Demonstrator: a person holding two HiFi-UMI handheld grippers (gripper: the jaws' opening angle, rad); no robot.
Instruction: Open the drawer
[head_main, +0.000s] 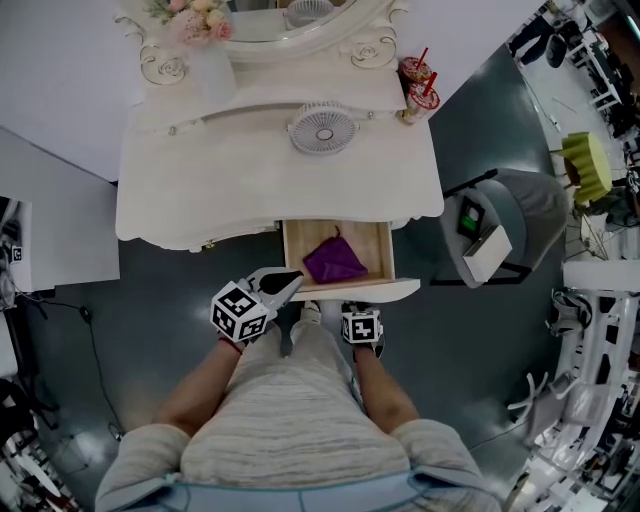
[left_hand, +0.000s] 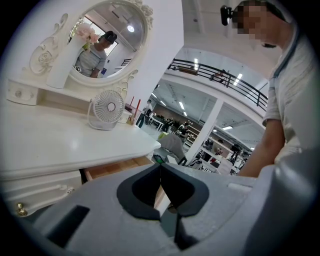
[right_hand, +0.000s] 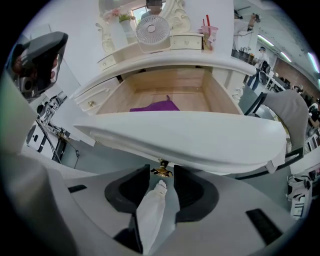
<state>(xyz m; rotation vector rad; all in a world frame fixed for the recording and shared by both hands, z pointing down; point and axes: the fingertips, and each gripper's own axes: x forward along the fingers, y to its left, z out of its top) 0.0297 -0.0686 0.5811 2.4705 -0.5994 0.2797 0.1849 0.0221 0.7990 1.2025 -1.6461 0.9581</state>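
Observation:
The drawer (head_main: 296, 246) of the white dressing table (head_main: 180, 190) stands pulled out, wooden inside, with a purple cloth (head_main: 333, 262) lying in it. In the right gripper view the cloth (right_hand: 155, 106) shows behind the curved white drawer front (right_hand: 190, 140). Under that front hangs a small gold knob (right_hand: 162, 172), and my right gripper (right_hand: 162, 173) has its jaws closed on both sides of it. From the head view, the right gripper (head_main: 362, 318) sits just below the drawer front (head_main: 355, 291). My left gripper (head_main: 290, 282) is shut on nothing, at the drawer's left front corner, its tips (left_hand: 160, 167) meeting.
On the tabletop stand a small white fan (head_main: 322, 127), an oval mirror (head_main: 290, 30), a vase of flowers (head_main: 205, 50) and two cups with red straws (head_main: 418, 85). A grey chair (head_main: 520, 215) holding a box stands to the right. Cables lie on the floor at left.

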